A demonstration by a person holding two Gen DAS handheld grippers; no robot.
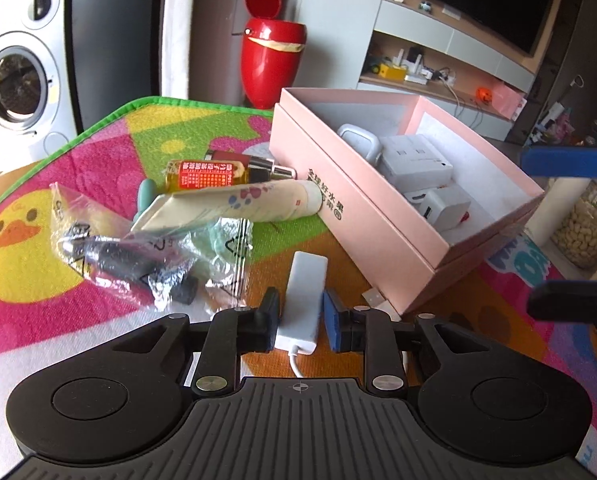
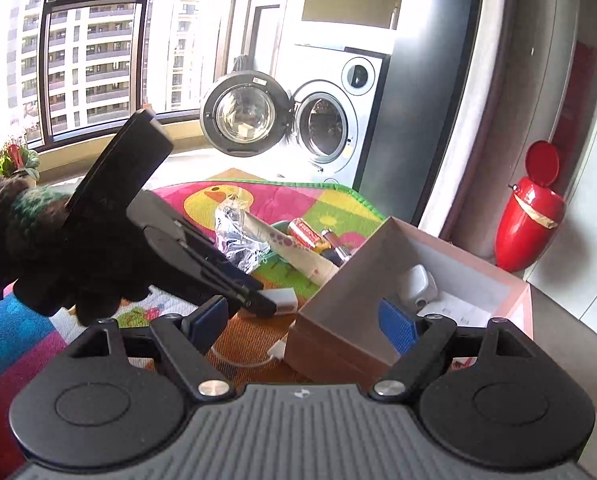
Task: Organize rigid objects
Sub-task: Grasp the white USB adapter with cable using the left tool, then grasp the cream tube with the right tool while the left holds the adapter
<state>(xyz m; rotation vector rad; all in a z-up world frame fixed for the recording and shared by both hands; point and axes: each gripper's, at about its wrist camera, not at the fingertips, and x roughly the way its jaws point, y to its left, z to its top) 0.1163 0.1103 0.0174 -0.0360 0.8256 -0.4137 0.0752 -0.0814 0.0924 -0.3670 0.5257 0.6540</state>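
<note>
Straddling a white adapter [image 1: 303, 300] with the left gripper [image 1: 298, 320] on the play mat [image 1: 58, 320].
Its long axis runs along the fingers, cable end nearest the camera; narrow gap, pads just beside its sides, contact unclear. Right gripper [image 2: 302, 316] gapes wide and empty over the pink box [image 1: 378, 248].

I see a bright cartoon play mat [image 1: 110, 140] with a green edge and a yellow duck print covering the surface. On it lie a pink cardboard box [image 1: 338, 200], a white adapter [image 1: 304, 300] with its cable, a cream tube [image 1: 234, 204], an amber bottle [image 1: 202, 176], a crinkled clear plastic bag [image 1: 138, 256] and a jar of nuts [image 1: 590, 224].
</note>
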